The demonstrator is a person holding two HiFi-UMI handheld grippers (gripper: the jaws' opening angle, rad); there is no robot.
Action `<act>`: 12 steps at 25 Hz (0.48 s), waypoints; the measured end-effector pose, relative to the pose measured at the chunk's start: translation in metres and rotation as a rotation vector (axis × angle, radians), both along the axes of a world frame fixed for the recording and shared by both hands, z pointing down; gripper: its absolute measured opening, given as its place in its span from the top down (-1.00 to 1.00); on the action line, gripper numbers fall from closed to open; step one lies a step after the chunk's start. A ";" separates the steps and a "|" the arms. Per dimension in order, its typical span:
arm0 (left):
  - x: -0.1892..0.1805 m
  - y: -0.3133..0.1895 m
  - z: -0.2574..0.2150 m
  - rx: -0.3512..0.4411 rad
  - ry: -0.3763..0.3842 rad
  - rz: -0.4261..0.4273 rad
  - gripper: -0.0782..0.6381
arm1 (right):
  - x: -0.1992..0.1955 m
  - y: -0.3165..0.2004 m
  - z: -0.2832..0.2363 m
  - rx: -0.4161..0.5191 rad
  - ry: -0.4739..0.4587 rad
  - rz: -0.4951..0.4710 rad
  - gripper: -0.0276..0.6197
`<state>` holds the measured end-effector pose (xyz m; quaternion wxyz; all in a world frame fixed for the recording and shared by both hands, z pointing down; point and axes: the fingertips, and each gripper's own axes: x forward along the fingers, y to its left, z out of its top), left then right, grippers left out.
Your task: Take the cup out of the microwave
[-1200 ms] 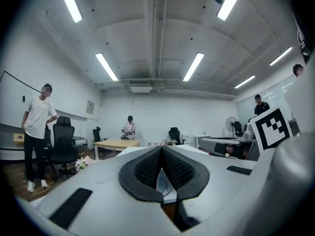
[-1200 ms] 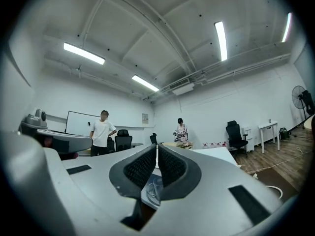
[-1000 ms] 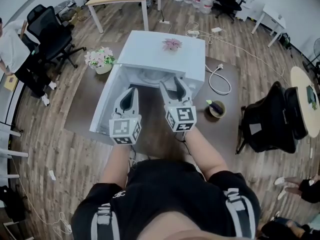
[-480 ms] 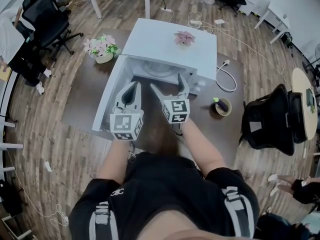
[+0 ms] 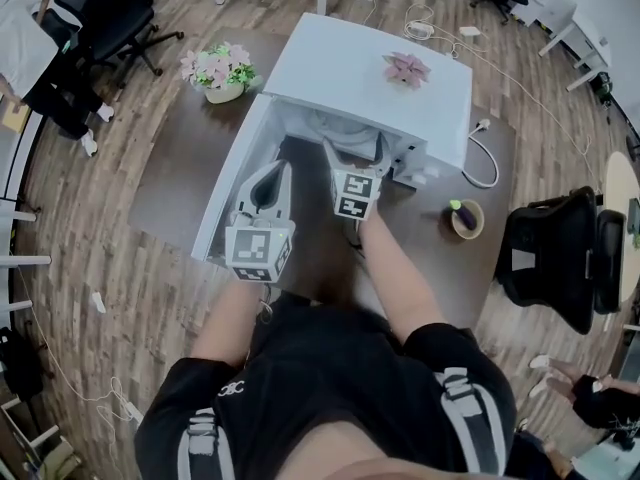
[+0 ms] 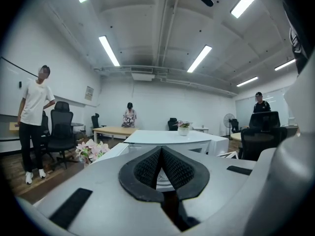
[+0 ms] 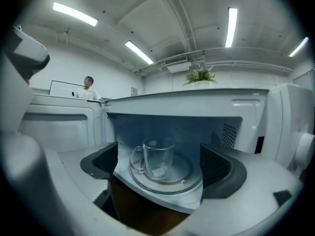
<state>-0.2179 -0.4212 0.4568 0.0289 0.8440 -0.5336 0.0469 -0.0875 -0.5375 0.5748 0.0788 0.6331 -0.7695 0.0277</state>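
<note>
The microwave (image 5: 370, 68) stands on the brown bench (image 5: 180, 178) with its door (image 5: 235, 183) swung fully out to the left, so the cavity is already open to reach; that part of the job looks done. The cup (image 7: 157, 157), a clear glass mug with its handle to the left, sits upright on the glass turntable (image 7: 187, 178) inside the cavity, roughly at its middle; nothing touches it. The right tool (image 7: 161, 165) is released, its two dark pads spread wide, level with the mouth of the cavity and aimed straight in; the cup is framed between them but lies farther in, clear of both pads, so no grasp exists yet. The left tool (image 6: 161, 154) is clenched on nothing, its ribbed pads pressed together; in the head view it hangs near the open door, outside the cavity, pointing over the top of the microwave toward the far room. By my judgement the task is at the approach; left to do are pushing the right tool in around the cup's body, closing on it, lifting it off the turntable without tilting, drawing it out through the opening and setting it down on the bench.
</note>
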 end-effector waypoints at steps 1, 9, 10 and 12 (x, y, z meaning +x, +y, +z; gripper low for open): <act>-0.002 -0.002 0.003 -0.007 -0.003 -0.004 0.78 | 0.001 -0.007 0.007 -0.013 0.002 0.011 -0.64; -0.015 -0.019 0.027 -0.062 -0.012 -0.028 0.78 | 0.001 -0.058 0.048 -0.122 0.024 0.015 -0.63; -0.015 -0.020 0.029 -0.067 -0.014 -0.027 0.78 | 0.000 -0.064 0.052 -0.136 0.029 0.007 -0.63; -0.016 -0.021 0.034 -0.076 -0.021 -0.023 0.78 | 0.000 -0.076 0.057 -0.151 0.039 0.007 -0.63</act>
